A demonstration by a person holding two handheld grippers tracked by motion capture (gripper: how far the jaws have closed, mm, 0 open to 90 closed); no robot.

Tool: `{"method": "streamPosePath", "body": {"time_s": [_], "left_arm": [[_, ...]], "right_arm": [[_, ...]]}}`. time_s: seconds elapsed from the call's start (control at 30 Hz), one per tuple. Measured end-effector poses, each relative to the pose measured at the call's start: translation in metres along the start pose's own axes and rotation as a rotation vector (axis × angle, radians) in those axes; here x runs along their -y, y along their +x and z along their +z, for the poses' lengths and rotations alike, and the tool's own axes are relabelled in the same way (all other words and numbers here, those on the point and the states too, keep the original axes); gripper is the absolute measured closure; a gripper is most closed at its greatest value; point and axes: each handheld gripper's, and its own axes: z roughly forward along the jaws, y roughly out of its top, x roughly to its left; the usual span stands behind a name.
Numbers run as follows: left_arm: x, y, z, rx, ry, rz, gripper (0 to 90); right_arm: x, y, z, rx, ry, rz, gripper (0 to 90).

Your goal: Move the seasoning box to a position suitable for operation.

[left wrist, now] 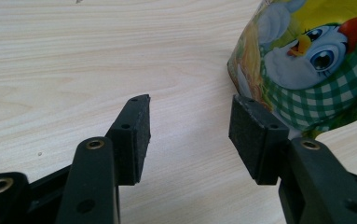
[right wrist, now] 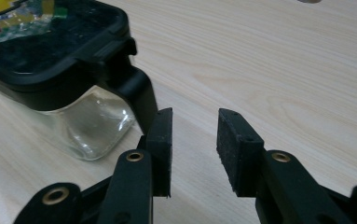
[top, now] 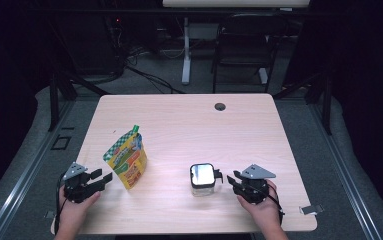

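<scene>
High view: left gripper (top: 106, 178) sits just left of the standing yellow snack pouch (top: 126, 161), right gripper (top: 230, 178) just right of the clear jar (top: 202, 179) with its black lid, all near the front edge of the table (top: 179, 120). Left gripper view: jaws apart, nothing between them, pouch (left wrist: 306, 60) just beyond the right-hand pad. Right gripper view: jaws apart and empty, jar (right wrist: 69, 79) just off the left-hand pad, by its lid latch.

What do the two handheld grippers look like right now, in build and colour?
Both the left gripper and the right gripper are matte black, each with two flat-faced jaws, brass-coloured rivets and a grey three-cornered plate on top. A dark cable trails from each. The person's forearms are bare, with no sleeves in view.
</scene>
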Motion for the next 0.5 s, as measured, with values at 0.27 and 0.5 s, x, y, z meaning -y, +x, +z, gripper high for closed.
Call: {"method": "streamPosePath", "body": {"time_s": [0.27, 0.5], "left_arm": [[0.001, 0.0, -0.001, 0.001, 0.001, 0.001, 49.1], [0.002, 0.0, -0.002, -0.001, 0.001, 0.002, 49.0]], "right_arm": [[-0.003, 0.01, 0.001, -0.027, 0.013, -0.039, 70.8], [-0.003, 0.012, -0.003, -0.054, 0.021, -0.04, 72.3]]}}
